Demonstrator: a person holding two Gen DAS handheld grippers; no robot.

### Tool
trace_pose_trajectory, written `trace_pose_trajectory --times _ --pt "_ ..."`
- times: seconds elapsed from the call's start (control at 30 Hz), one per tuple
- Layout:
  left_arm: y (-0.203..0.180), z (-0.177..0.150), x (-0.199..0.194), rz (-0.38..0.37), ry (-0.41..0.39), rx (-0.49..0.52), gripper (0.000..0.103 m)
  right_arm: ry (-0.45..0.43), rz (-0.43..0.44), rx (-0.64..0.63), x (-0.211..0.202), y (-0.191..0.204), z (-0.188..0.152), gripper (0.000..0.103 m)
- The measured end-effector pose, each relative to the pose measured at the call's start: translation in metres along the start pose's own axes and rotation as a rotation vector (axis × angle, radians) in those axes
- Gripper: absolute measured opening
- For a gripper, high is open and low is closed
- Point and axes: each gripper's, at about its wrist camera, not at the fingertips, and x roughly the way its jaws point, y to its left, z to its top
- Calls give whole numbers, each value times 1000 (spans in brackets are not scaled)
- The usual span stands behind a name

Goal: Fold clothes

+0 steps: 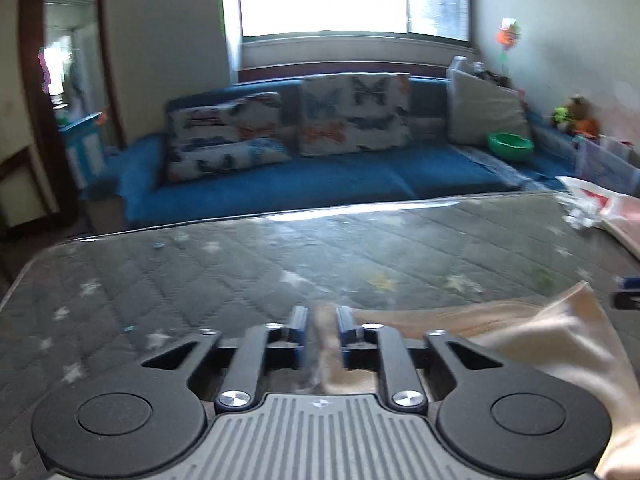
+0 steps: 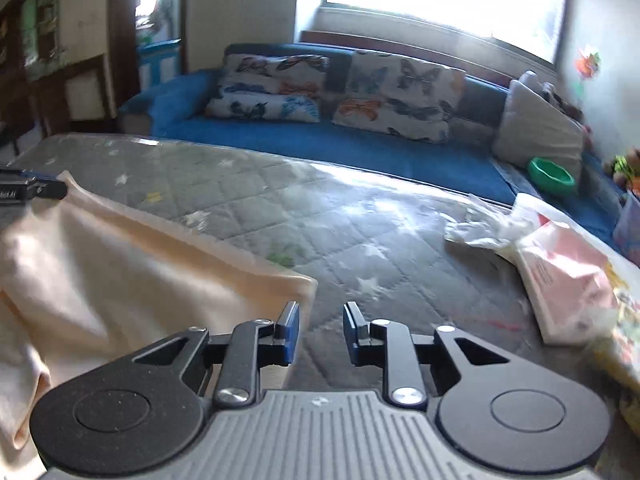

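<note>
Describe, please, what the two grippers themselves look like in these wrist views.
Both match. The left gripper and right gripper each have a grey ribbed body, two round black side discs, black linkage arms with silver screw heads and triangular cut-outs, and blue pads on black fingers. In the right wrist view, the left gripper's side carries small white lettering, too blurred to read. No cables or sleeves are visible.

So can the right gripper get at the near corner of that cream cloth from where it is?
Probably yes: the right gripper stands open with the cream cloth corner just beside its left-hand jaw, nothing between.
</note>
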Motion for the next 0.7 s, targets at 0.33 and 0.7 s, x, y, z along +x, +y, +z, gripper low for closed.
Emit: trace_pose_trajectory --times 0.33,0.7 --pt "-33 -64 -83 -364 55 146 45 -68 337 -153 -102 22 -18 35" --pt "-79 -116 -93 -393 101 289 41 -27 474 -499 -133 111 -64 36"
